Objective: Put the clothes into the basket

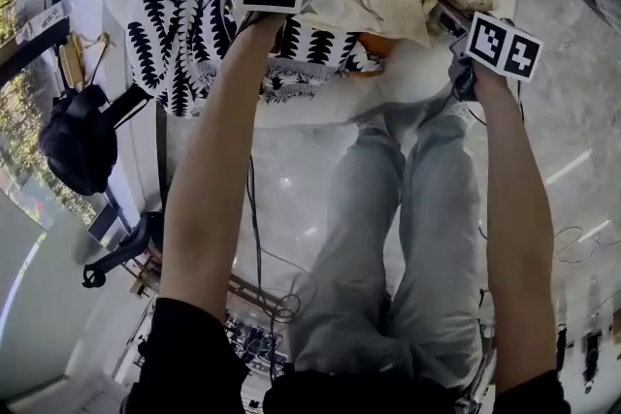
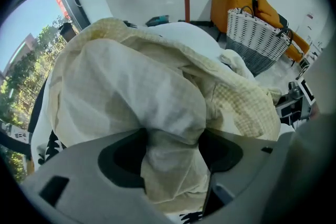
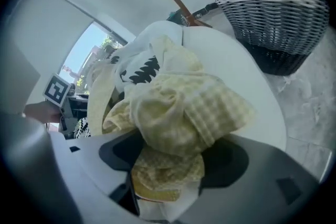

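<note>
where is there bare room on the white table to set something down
Free: the bare white table strip between the checked garment and the rim facing the basket; also the near rim below the leaf-print cloth. Crowded: the heaped middle.

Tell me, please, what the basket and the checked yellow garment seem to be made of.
The basket: probably wicker or plastic imitation, matte; open woven strands, white above, dark below. The checked yellow garment: soft woven cloth, likely cotton, matte; it crumples into loose folds.
</note>
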